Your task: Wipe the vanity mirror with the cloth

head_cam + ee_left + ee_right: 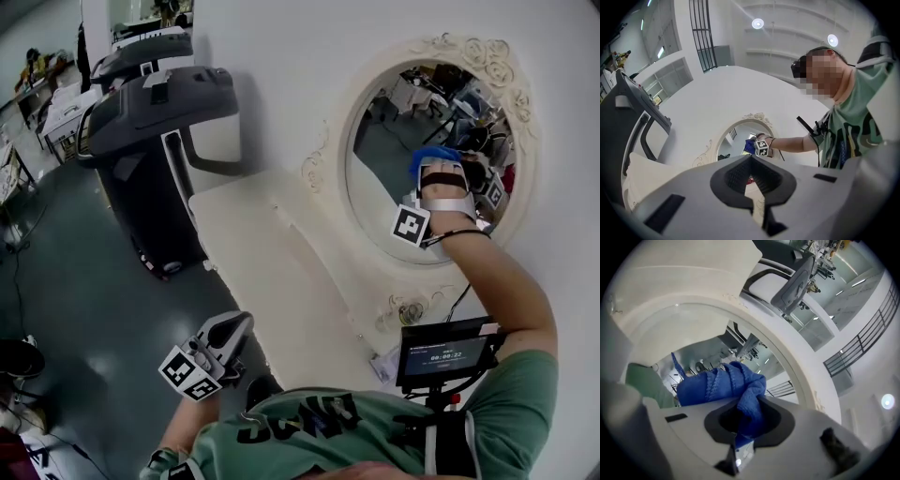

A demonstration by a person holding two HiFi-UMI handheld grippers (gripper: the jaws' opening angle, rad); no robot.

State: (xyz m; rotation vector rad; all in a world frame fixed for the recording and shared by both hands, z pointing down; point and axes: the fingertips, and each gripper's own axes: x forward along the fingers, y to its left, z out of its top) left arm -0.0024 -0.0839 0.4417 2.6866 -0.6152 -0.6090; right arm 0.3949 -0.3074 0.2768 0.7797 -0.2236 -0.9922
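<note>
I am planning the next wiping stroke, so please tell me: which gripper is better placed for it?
The right. The right gripper is shut on the blue cloth and held up at the mirror. The left gripper is shut, empty, and low, away from the mirror.

Cloth (723, 383) — soft, nubby blue weave; mirror glass (394, 159) glossy, its carved frame (473, 49) matt cream.
</note>
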